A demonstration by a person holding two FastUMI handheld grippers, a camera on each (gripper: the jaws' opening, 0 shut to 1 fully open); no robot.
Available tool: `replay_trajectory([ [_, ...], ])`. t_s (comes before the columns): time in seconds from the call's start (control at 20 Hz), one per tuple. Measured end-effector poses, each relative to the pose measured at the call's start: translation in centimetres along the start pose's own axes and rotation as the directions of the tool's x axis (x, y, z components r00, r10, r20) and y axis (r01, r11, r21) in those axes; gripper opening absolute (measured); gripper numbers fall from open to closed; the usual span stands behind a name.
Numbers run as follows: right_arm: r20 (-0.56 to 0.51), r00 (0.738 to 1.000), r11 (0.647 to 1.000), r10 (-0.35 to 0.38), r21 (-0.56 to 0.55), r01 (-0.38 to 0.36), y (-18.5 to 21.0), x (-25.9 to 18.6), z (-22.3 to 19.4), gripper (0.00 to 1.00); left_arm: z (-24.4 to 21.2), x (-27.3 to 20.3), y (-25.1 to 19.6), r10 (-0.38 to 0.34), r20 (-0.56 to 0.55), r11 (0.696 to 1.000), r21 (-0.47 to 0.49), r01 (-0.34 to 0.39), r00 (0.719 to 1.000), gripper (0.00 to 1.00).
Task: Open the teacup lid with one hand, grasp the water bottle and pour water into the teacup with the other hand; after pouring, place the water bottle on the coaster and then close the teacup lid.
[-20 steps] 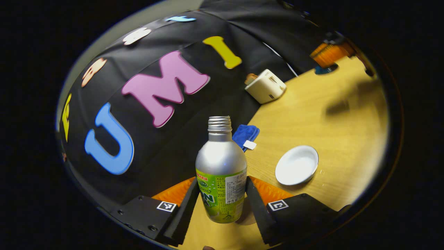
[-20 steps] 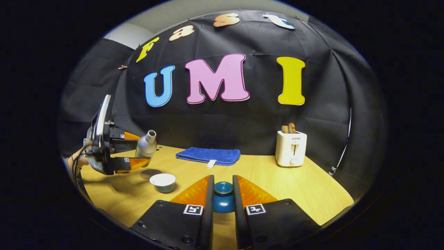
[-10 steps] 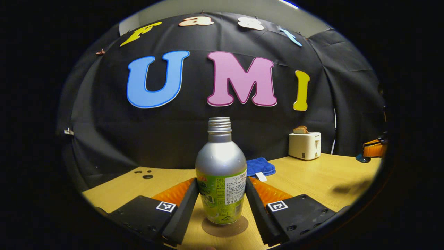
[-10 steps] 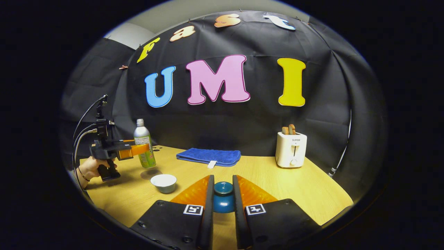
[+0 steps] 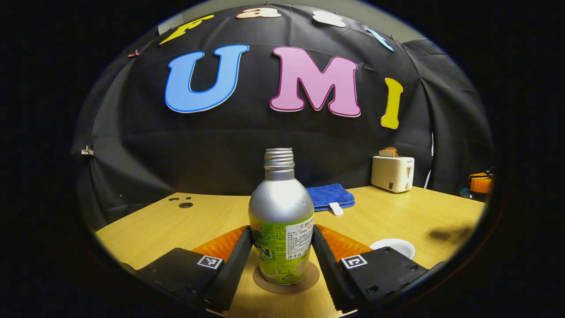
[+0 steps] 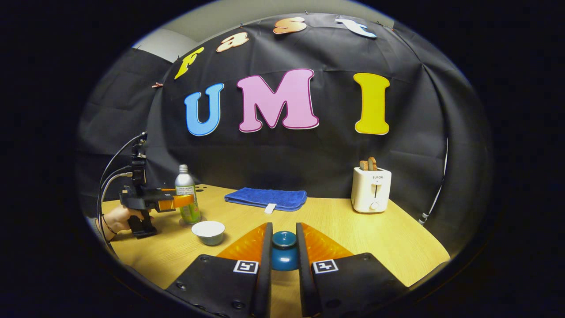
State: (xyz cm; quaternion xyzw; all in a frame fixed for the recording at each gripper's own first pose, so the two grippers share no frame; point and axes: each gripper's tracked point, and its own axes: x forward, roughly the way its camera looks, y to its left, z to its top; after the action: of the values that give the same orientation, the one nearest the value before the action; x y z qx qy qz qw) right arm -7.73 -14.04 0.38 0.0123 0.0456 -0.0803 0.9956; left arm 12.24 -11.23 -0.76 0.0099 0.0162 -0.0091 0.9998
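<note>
Now | left gripper (image 5: pixel 281 247) clamps upright water bottle (image 5: pixel 281 221) on coaster (image 5: pixel 286 280) | right gripper (image 6: pixel 282 254) pinches teacup lid (image 6: pixel 284 249)

In the right gripper view, the right gripper (image 6: pixel 283 265) sits low over the wooden tabletop (image 6: pixel 388 247), both fingers (image 6: pixel 265 265) pressed against the sides of the blue teacup lid (image 6: pixel 284 251). At the far left, a hand (image 6: pixel 118 217) holds the left gripper (image 6: pixel 178 202), whose fingers clasp the upright, uncapped water bottle (image 6: pixel 186 194). The white teacup (image 6: pixel 208 232) stands open just in front of the bottle. A folded blue towel (image 6: pixel 266 198) lies near the back wall, and a white toaster (image 6: pixel 371 189) with toast stands to the right.
</note>
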Motion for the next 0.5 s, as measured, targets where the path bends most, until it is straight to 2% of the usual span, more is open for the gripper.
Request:
replay_trajectory([
  [0.15, -0.002, 1.000, 1.000, 0.001, 0.001, -0.001, 0.0, 0.1, -0.2, 0.30, -0.3, -0.1, 0.3, 0.012, -0.018, 1.000, 0.010, -0.012, 1.000, 0.84],
  [0.3, -0.008, 1.000, 1.000, 0.012, 0.005, -0.012, 0.6, 0.3, -0.4, 0.30, 0.1, -0.9, -0.3, 0.003, -0.014, 1.000, 0.008, -0.002, 1.000, 0.93],
  [0.5, 0.000, 0.997, 0.997, 0.073, 0.026, -0.073, 4.0, 0.8, -0.5, 0.30, 0.5, -3.3, -0.9, -0.026, -0.005, 1.000, 0.014, 0.026, 1.000, 0.93],
])
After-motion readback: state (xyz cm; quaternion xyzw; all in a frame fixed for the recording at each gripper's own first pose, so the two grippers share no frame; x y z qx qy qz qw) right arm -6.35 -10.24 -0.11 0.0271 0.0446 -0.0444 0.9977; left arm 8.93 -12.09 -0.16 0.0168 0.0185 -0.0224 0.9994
